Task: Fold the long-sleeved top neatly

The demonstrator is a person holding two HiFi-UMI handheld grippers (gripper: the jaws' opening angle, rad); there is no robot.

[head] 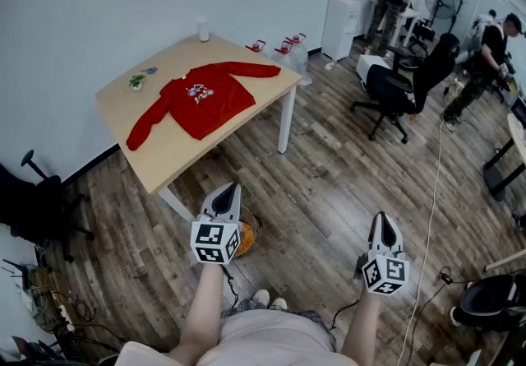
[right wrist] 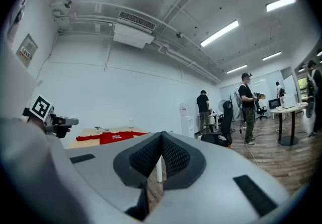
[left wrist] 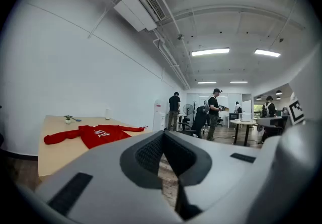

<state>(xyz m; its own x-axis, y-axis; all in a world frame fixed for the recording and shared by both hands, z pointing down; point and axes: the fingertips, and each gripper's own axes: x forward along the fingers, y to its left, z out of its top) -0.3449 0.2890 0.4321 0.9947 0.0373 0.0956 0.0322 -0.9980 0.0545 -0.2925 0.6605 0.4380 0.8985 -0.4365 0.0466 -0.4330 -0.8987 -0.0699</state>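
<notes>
The long-sleeved top (head: 201, 101) lies spread flat on the table (head: 177, 160), sleeves out, its sleeve-to-sleeve axis running diagonally along the tabletop and its hem towards the person. It sits well ahead and to the left of both grippers. The left gripper (head: 226, 192) is the nearer; the right gripper (head: 383, 224) is farther off. Both have their jaws pressed together on nothing. The chest print is too small to read.
</notes>
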